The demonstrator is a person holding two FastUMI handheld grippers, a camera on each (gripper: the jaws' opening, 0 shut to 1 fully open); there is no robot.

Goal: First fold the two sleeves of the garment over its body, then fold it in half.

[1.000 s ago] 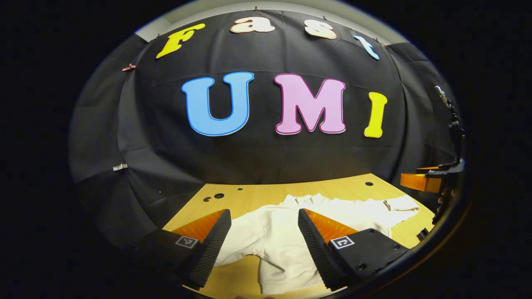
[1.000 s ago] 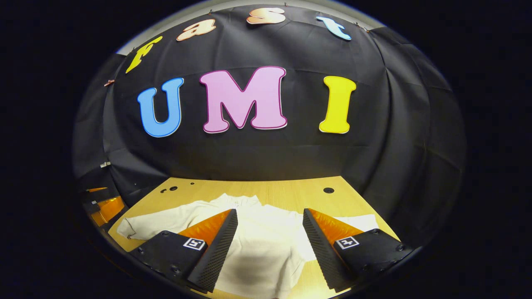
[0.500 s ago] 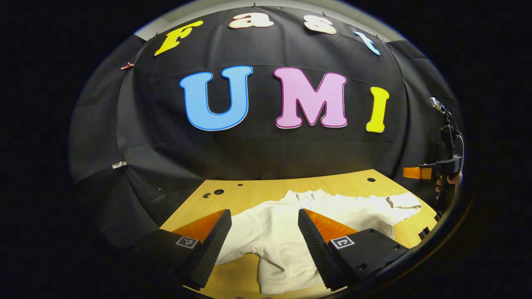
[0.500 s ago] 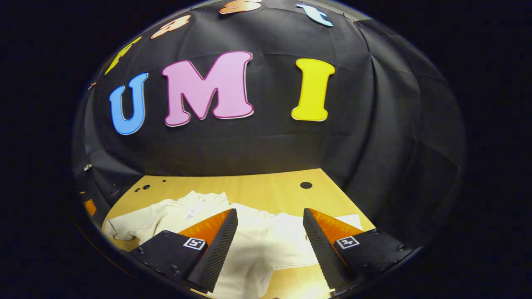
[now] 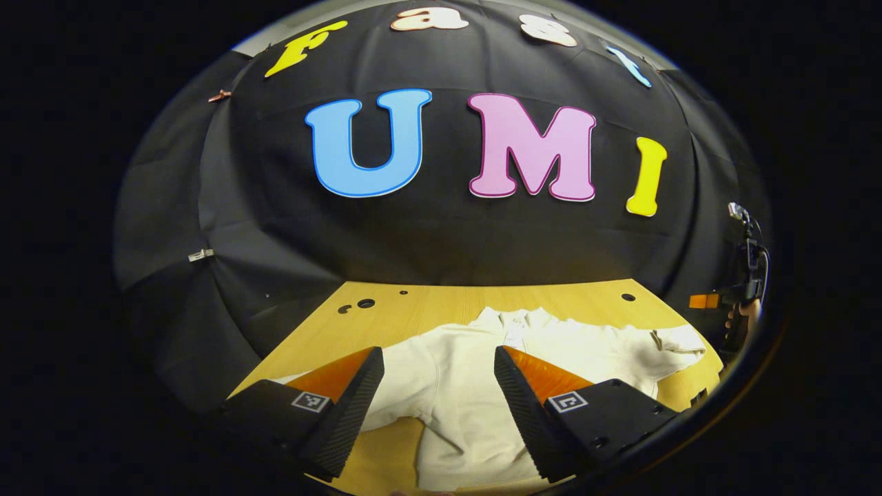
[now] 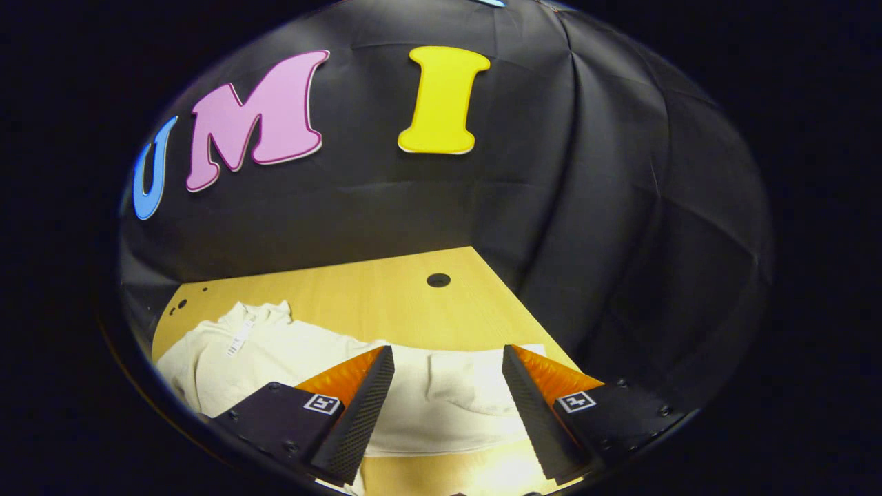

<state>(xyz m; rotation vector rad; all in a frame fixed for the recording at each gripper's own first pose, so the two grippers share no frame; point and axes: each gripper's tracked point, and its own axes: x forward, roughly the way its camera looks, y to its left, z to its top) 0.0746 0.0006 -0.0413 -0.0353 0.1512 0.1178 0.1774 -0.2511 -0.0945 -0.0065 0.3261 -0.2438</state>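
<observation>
Here we see the wooden desk (image 5: 441,303) against the booth's black cloth wall, with small round holes near its far edge. The cream garment (image 5: 468,386) lies spread flat on the desk, collar toward the far edge and body running to the near edge; in the right gripper view the garment (image 6: 289,351) reaches from the desk's left side across to the right edge. Both sleeves lie out to the sides, not folded over the body. The left tool (image 5: 437,393) hangs above the garment's body and left shoulder, fingers wide apart, nothing between them. The right tool (image 6: 448,396) hangs over the right sleeve near the desk's right edge, fingers wide, holding nothing. In the left gripper view we also catch the right tool (image 5: 716,301) and a hand (image 5: 737,320) at the far right.
</observation>
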